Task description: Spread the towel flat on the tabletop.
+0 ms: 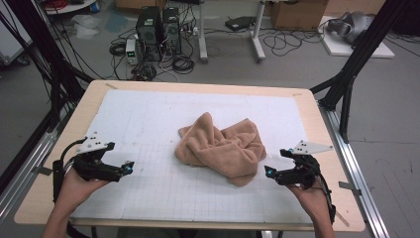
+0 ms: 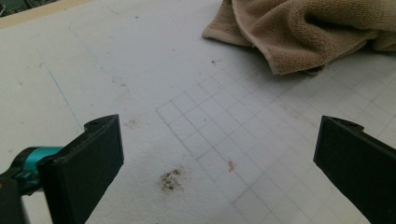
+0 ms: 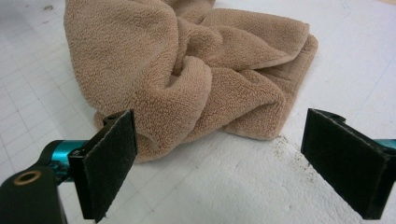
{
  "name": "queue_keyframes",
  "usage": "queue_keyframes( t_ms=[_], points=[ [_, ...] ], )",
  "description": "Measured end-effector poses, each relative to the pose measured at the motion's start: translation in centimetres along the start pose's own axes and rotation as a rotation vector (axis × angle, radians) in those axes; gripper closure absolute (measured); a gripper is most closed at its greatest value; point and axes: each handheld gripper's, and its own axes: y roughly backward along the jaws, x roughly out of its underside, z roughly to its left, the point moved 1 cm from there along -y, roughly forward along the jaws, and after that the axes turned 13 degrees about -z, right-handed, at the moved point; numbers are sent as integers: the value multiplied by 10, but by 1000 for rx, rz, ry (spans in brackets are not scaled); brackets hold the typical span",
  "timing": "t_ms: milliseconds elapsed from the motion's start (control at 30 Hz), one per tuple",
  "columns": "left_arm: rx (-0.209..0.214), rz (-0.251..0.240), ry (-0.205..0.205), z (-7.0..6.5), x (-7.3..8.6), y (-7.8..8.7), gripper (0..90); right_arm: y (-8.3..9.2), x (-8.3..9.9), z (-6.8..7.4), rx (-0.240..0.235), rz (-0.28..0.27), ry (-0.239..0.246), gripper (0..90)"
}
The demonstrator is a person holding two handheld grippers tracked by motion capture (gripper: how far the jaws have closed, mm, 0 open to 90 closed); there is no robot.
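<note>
A crumpled tan towel [image 1: 220, 148] lies bunched on the white gridded mat [image 1: 148, 124] near the table's middle. My left gripper [image 1: 130, 167] rests low at the mat's left, pointing right toward the towel, open with nothing between its jaws. In the left gripper view the towel [image 2: 303, 32] lies far ahead at the top right, and the left gripper [image 2: 219, 158] hovers over bare mat. My right gripper [image 1: 267, 172] is open just right of the towel's near corner. From the right gripper view the towel [image 3: 187, 70] sits close in front of the right gripper [image 3: 219, 158], untouched.
The mat covers a wooden table [image 1: 317, 129] with a black frame post [image 1: 356, 59] at the right. Computer towers [image 1: 158, 32], cables and boxes stand on the floor beyond. Dirt specks [image 2: 170, 179] mark the mat near the left gripper.
</note>
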Motion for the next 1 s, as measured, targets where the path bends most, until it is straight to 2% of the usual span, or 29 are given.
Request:
queue_keyframes(
  t_ms=[333,533,867,900,933,1000],
  points=[
    [17,-5,-6,-4,-3,-1,27,4,-1,3,-1,-4,9,100],
    [25,-8,-5,-7,-3,-2,27,1,-7,7,-5,-15,16,100],
    [45,-8,-5,-12,-5,-10,27,-31,-29,16,-70,-10,54,101],
    [49,-6,-9,-13,-6,-13,28,-41,-33,20,-87,-2,59,101],
    [52,-5,-12,-14,-6,-14,28,-41,-33,20,-87,-2,59,101],
    [58,-3,-17,-17,-8,-17,27,-55,-37,26,-110,15,74,102]
  ],
)
